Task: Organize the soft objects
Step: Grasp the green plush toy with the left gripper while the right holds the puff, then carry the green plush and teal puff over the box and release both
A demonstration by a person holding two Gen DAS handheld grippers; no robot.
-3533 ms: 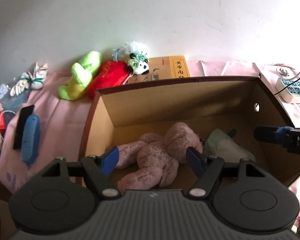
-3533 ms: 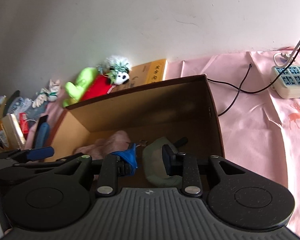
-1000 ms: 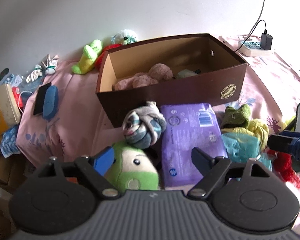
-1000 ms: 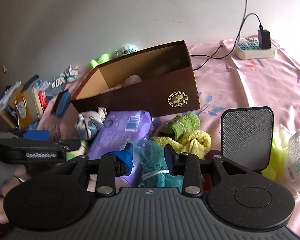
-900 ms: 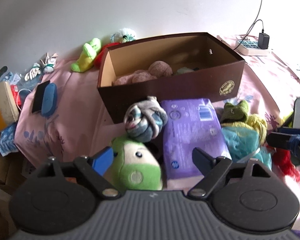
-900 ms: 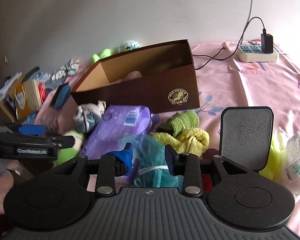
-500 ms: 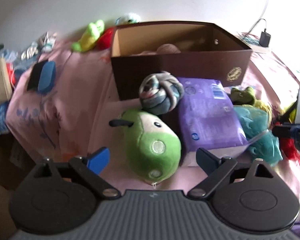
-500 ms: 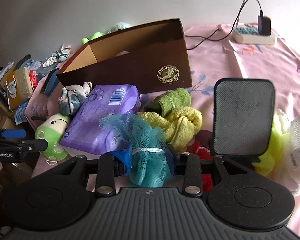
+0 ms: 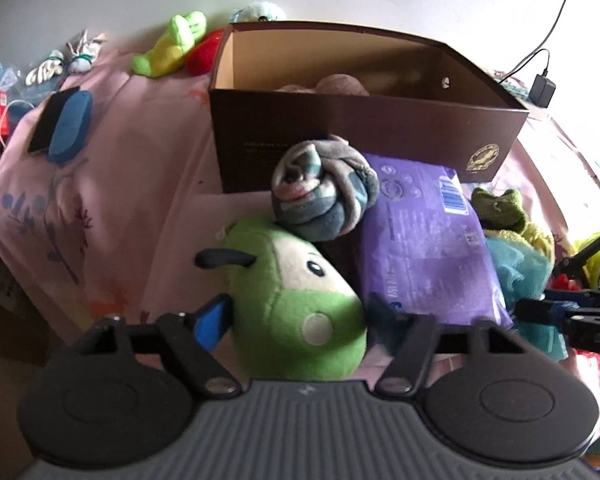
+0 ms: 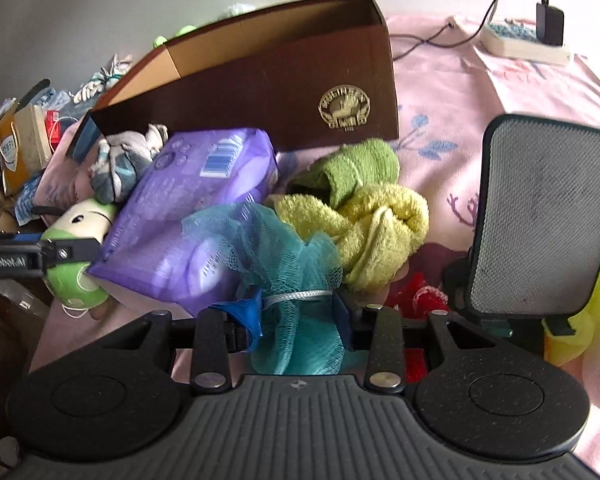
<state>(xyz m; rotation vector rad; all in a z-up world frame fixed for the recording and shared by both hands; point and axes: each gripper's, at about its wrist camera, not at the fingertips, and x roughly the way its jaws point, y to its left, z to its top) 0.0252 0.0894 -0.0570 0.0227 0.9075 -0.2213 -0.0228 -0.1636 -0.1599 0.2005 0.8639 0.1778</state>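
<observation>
A green plush toy (image 9: 296, 308) lies at the cloth's near edge, between the fingers of my left gripper (image 9: 298, 314). Its jaws are closing and both pads touch the toy's sides. In the right wrist view the same toy (image 10: 76, 280) shows beside a left finger (image 10: 40, 254). A teal mesh pouf (image 10: 268, 240) sits with its corded neck between the narrow jaws of my right gripper (image 10: 296, 312), which does not visibly squeeze it. The brown box (image 9: 364, 128) behind holds a pink plush (image 9: 340, 82).
A knotted grey-blue cloth ball (image 9: 320, 196) and a purple pack (image 9: 424, 248) lie before the box. Green towel (image 10: 352, 172), yellow towel (image 10: 380, 224) and a black mesh panel (image 10: 544, 216) sit to the right. A power strip (image 10: 520, 40) and more plush toys (image 9: 168, 44) lie at the back.
Both grippers came down closer to the pile. The left jaws narrowed around the green plush toy. The teal pouf's neck moved in between the right fingers.
</observation>
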